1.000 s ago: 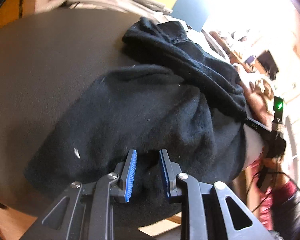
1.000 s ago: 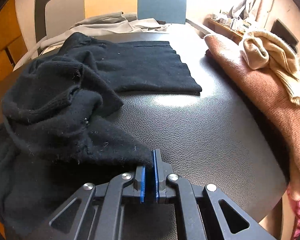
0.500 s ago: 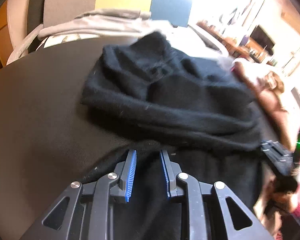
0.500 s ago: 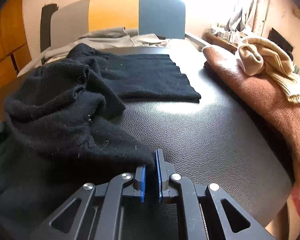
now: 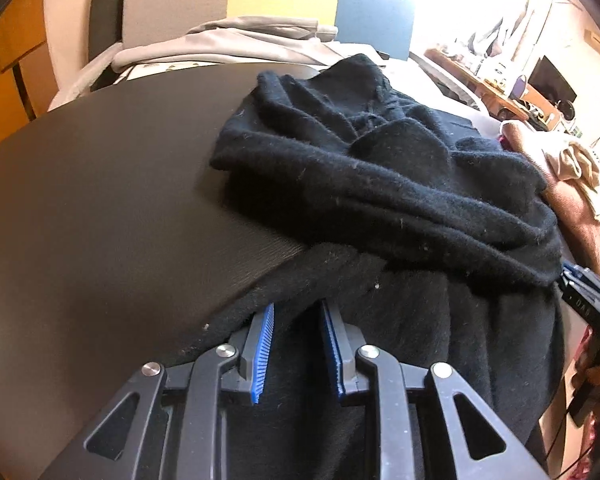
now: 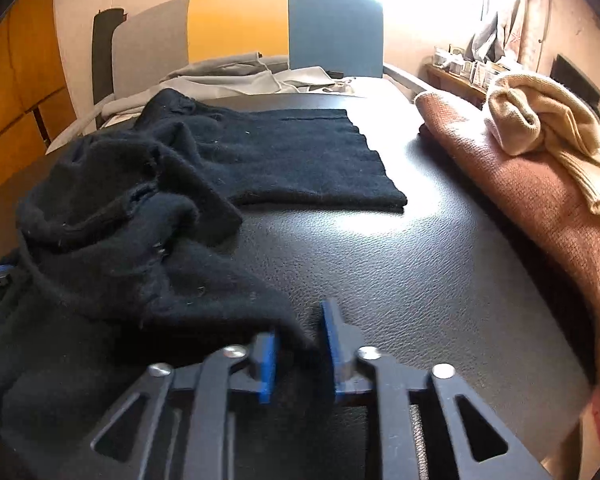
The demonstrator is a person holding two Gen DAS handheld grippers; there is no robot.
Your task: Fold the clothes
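Note:
A black knit sweater (image 5: 380, 184) lies crumpled on a dark leather table (image 5: 100, 200), and its lower part hangs over the near edge. My left gripper (image 5: 297, 308) is open at that hanging part, with black cloth lying between and behind its blue pads. In the right wrist view the sweater (image 6: 120, 248) is bunched at the left, and one flat panel (image 6: 300, 160) is spread out farther back. My right gripper (image 6: 298, 320) stands open at the sweater's near corner, where loose cloth lies between the pads. The right gripper's tip also shows at the left view's right edge.
A brown knit (image 6: 540, 200) with a cream knit (image 6: 540, 128) on top lies along the table's right side. A grey garment (image 6: 228, 76) is draped over the seat behind the table. The bare leather table top (image 6: 420, 272) stretches between the sweater and the brown knit.
My right gripper has opened and let go of the sweater corner it was pinching. My left gripper has dropped lower toward the table's near edge, still open.

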